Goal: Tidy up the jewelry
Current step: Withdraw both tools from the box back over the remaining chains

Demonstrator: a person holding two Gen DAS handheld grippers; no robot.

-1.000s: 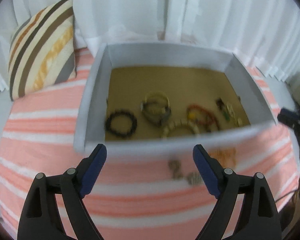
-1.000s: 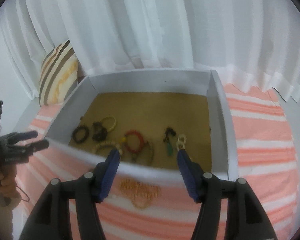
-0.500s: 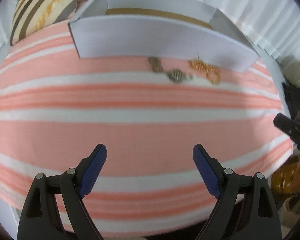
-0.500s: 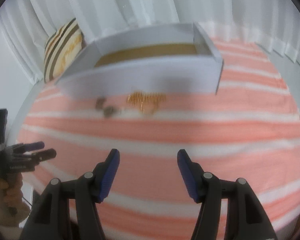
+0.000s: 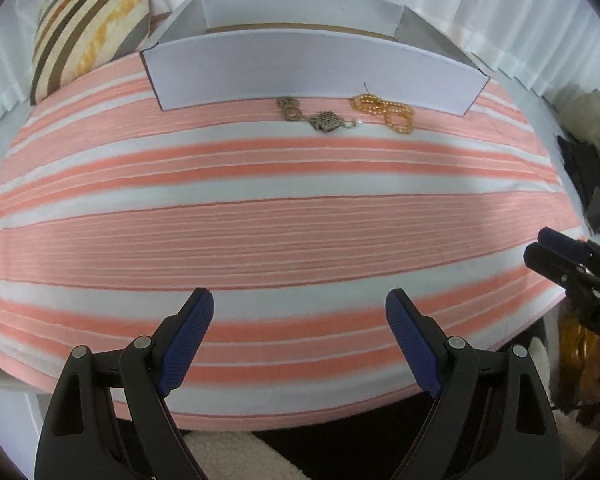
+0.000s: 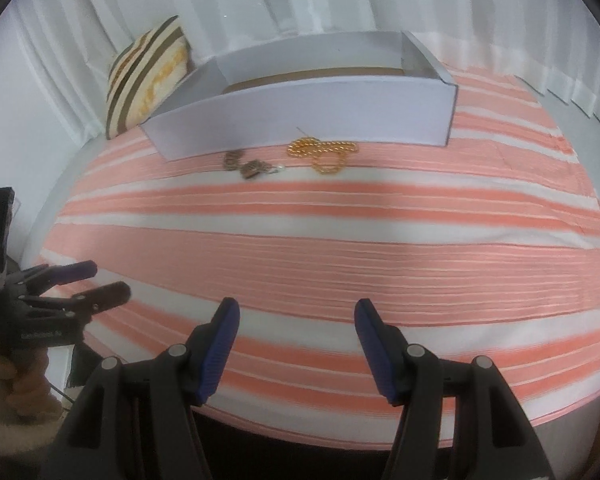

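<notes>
A shallow white box (image 5: 312, 70) (image 6: 308, 108) with a brown floor stands at the far side of the striped bed; its contents are hidden behind its front wall. Just in front of it lie a golden bead necklace (image 5: 384, 114) (image 6: 324, 154) and a dull bronze chain with a square pendant (image 5: 316, 118) (image 6: 246, 166). My left gripper (image 5: 299, 312) is open and empty over the near edge of the bed, far from the jewelry. My right gripper (image 6: 297, 322) is also open and empty, beside it; each gripper shows at the edge of the other's view.
The bed is covered with a pink-and-white striped cloth (image 5: 260, 216). A striped cushion (image 5: 88, 24) (image 6: 148, 72) leans at the back left against white curtains (image 6: 260, 0). Dark clutter (image 5: 588, 176) sits off the bed's right side. A hand (image 6: 16, 376) holds the left gripper.
Both grippers have pulled back from over the box toward the near edge of the bed and sunk lower. The box's inside has dropped out of sight. Both jaws kept their width.
</notes>
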